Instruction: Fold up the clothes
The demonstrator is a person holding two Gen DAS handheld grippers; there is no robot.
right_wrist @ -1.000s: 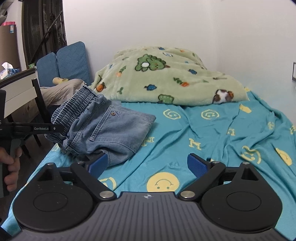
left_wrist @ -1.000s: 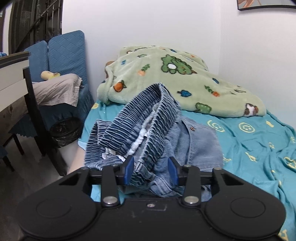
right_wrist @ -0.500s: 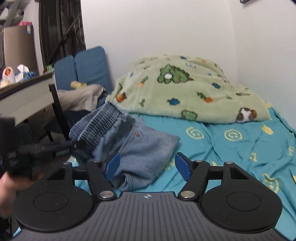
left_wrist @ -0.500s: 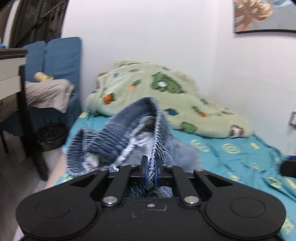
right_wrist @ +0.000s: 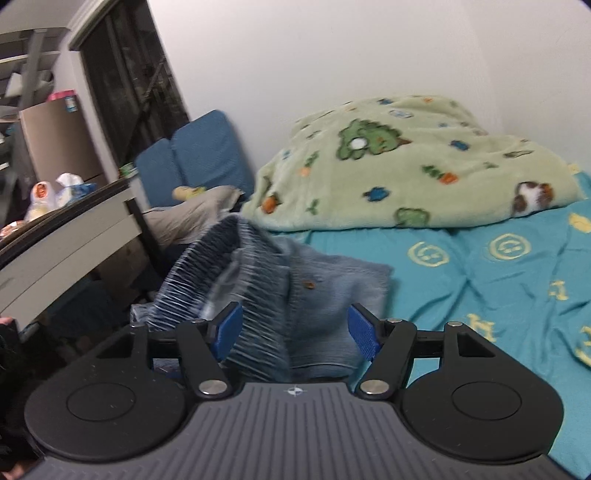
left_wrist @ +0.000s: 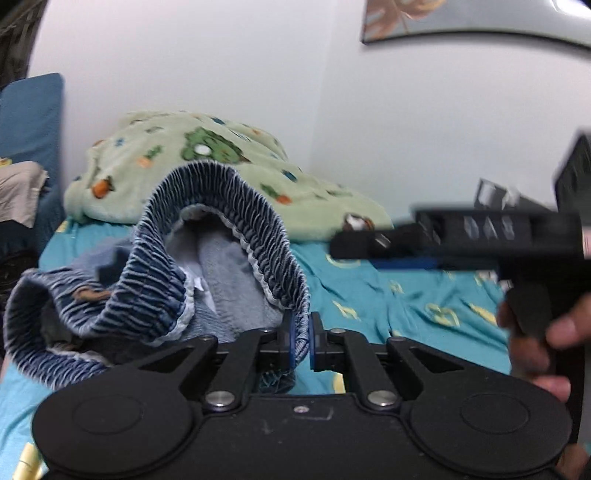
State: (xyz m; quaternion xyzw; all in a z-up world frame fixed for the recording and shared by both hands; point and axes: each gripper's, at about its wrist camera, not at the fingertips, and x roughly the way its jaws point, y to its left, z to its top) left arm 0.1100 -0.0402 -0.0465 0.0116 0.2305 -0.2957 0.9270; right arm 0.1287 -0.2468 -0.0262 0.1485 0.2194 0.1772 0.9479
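Note:
Blue denim shorts with a ribbed elastic waistband lie bunched on the teal bed sheet. My left gripper is shut on the waistband and holds it raised. In the right wrist view the same shorts fill the space between the blue pads of my right gripper, which is open around the waistband. The right gripper also shows blurred in the left wrist view, at the right, held in a hand.
A green cartoon-print blanket is heaped at the head of the bed by the white wall. A desk and blue chairs with beige cloth stand left of the bed. A framed picture hangs above.
My left gripper closed on the waistband and lifted it. My right gripper moved left and forward, narrowing its opening, until the shorts sit between its pads.

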